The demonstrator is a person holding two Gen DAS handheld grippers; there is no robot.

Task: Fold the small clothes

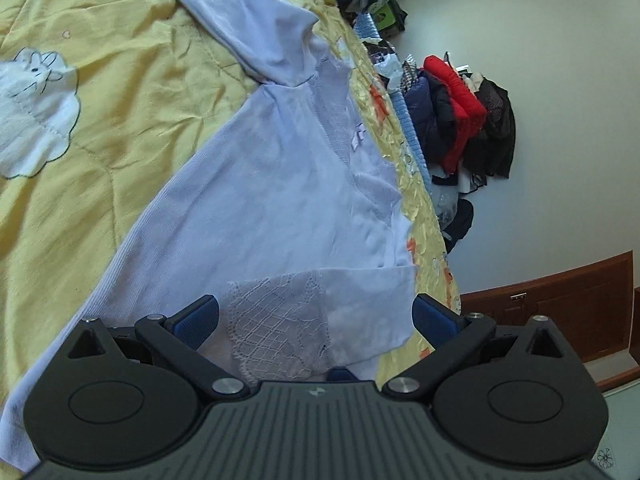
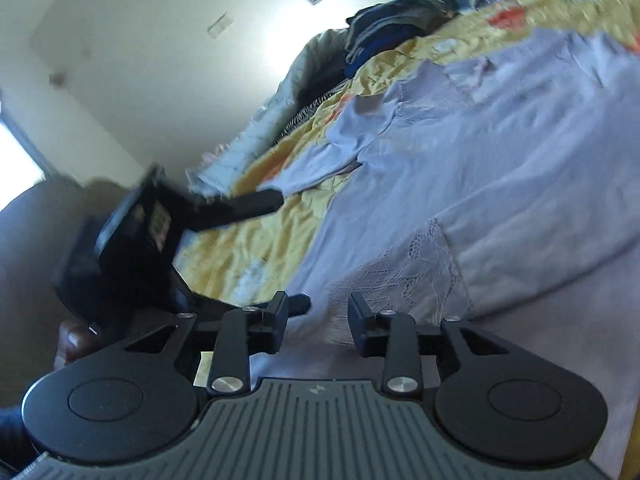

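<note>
Slippage of the lavender top's lace cuff (image 1: 280, 324) is risked, both grippers (image 1: 316, 320) (image 2: 318, 320) being held apart over it.

Left tongs (image 1: 316, 320) spread wide over lavender top (image 1: 260, 200)

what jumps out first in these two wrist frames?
A pale lilac top spread across the yellow quilt, its lace-trimmed cuff lying between the open jaws of the left gripper. At the far bed edge, a heap of jackets with one bright red. In the blurred right wrist view, the right gripper stands open over the same lace.
</note>
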